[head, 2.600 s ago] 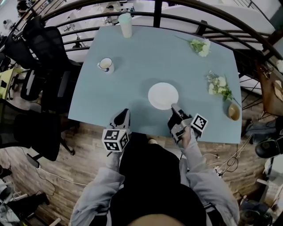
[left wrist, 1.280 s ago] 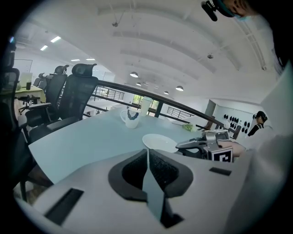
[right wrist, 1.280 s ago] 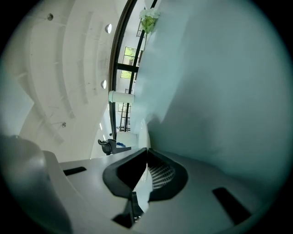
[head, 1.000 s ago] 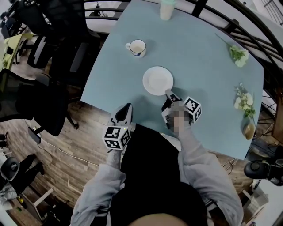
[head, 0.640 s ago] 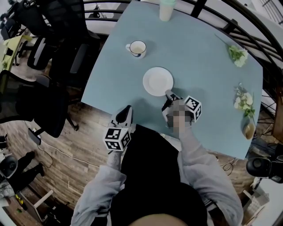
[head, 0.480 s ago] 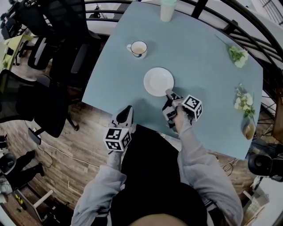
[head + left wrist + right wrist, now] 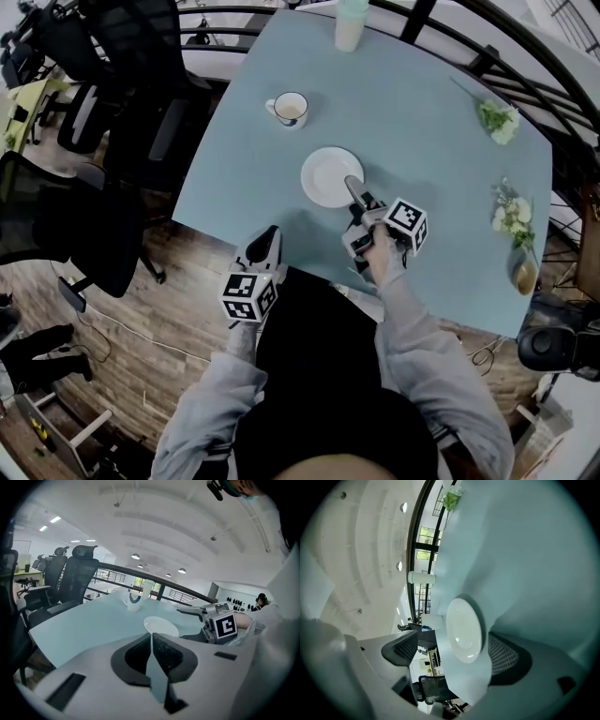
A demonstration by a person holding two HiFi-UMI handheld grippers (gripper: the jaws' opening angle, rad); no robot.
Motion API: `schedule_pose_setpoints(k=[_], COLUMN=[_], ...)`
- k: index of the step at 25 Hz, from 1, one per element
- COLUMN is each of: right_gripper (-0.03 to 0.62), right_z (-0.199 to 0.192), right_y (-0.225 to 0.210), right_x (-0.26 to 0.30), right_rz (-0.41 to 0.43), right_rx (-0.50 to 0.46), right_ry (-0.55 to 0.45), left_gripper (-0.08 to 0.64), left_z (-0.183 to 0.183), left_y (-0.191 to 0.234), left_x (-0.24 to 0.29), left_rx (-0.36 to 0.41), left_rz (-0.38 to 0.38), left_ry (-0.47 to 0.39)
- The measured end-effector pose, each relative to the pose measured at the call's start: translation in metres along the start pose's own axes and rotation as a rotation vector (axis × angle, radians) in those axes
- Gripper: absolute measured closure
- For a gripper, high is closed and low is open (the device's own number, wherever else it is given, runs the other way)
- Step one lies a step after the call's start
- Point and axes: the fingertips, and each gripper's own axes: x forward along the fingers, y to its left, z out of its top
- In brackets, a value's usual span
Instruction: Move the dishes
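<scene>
Plate (image 7: 330,176) is down flat on the table (image 7: 441,131), and my right gripper (image 7: 355,191) has just been opening. Its jaws are spread wide now, released. The plate's near rim lies between them, but neither pad presses on it. I read that as the set-down done: the plate rests on its own, so I let go.

My left gripper (image 7: 268,238) hangs off to the left of the right jaws, by the table's near edge. Its jaws are clenched together on nothing; I judge it's just waiting.

The right gripper view shows the gap on either side of the rim, which the head view hides under my upper jaw. The head view adds the cup (image 7: 290,110), well beyond the plate. Only the left gripper view shows that gripper's jaws pressed together.
</scene>
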Motion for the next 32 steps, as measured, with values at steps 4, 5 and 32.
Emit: schedule_pose_setpoints(k=[4, 5, 32], right_gripper=[0.106, 0.103, 0.176], right_z=[-0.003, -0.003, 0.02], right_y=[0.002, 0.002, 0.116], right_x=[-0.011, -0.015, -0.14], right_rz=[0.019, 0.025, -0.083], right_rx=[-0.03, -0.045, -1.286], right_ry=[0.009, 0.011, -0.564], left_gripper=[0.535, 0.535, 0.535], left_z=[0.004, 0.006, 0.12], left_y=[-0.012, -0.014, -0.056], left_x=[0.005, 0.007, 0.025], left_rx=[0.011, 0.015, 0.197], left_rz=[-0.031, -0.041, -0.206], left_ry=[-0.003, -0.003, -0.221])
